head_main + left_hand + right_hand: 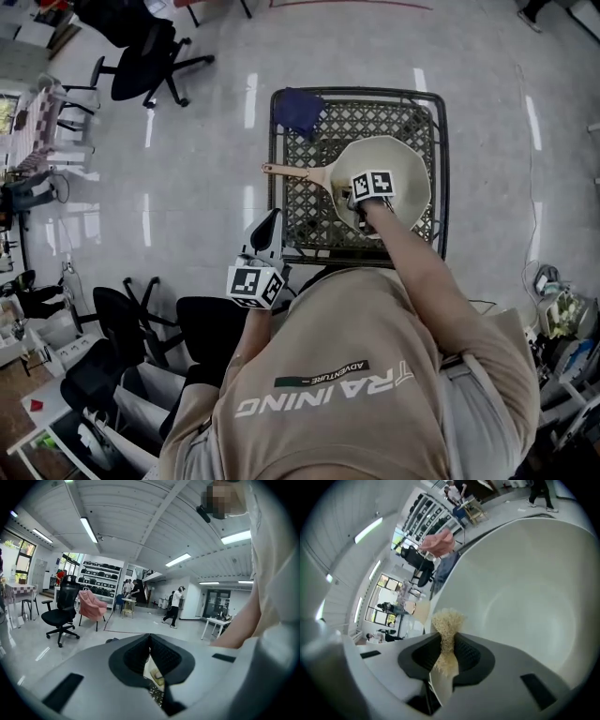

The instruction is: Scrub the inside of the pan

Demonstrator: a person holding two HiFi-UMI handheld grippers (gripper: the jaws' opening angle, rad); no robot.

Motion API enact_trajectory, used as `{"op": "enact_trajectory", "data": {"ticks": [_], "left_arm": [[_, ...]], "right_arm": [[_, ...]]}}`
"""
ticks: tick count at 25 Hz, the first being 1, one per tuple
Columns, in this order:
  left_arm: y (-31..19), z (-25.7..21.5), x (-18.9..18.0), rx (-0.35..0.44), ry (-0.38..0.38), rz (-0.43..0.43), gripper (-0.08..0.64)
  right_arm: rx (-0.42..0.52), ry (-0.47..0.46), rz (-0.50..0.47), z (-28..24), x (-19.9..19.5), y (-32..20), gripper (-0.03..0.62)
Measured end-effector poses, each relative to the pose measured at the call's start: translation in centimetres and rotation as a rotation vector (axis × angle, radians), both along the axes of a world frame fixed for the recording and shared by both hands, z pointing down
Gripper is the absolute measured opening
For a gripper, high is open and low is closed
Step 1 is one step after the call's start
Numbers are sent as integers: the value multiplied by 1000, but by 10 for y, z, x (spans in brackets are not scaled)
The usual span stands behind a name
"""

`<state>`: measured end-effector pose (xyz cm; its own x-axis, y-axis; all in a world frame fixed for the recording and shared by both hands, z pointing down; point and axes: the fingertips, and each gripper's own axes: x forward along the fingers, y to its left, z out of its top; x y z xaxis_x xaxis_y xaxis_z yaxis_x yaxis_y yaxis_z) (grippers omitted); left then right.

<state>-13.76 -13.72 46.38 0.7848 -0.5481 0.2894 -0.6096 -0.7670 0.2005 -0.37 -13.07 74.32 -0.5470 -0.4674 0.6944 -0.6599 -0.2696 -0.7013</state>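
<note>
From the head view, the pan [398, 159] lies on the wire worktop [300, 211] near its right edge. The left gripper [272, 222] hangs past the near edge, over open floor [187, 206].

Left gripper view: its fingers [161, 656] are pressed together, with nothing between them.

Right gripper view: the right gripper [447, 644] pinches a straw-coloured scrubber [447, 620] inside the pan.

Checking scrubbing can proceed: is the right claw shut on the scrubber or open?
Shut on it: the right claw pinches the straw-coloured scrubber between its pads, over the pan.
</note>
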Motion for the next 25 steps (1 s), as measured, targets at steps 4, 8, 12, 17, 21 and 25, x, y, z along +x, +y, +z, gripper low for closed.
{"op": "enact_trajectory", "data": {"ticks": [4,8,12,17,21,25], "left_arm": [[0,-4,7,2,-17,24,18],[-1,-5,14,-1,-38,49,18],[-2,-9,13,-2,-65,61,18],[-5,-11,13,-2,-90,63,18],[-6,-11,12,-4,-92,73,18],[-3,-6,20,-12,-79,86,18]], "right_arm": [[108,13,135,-5,30,-18,94],[97,234,75,17,68,-11,94],[62,332,-46,37,77,-5,95],[105,359,-97,43,69,-23,95],[-20,520,-137,45,104,-3,97],[-157,698,-107,47,163,25,97]]}}
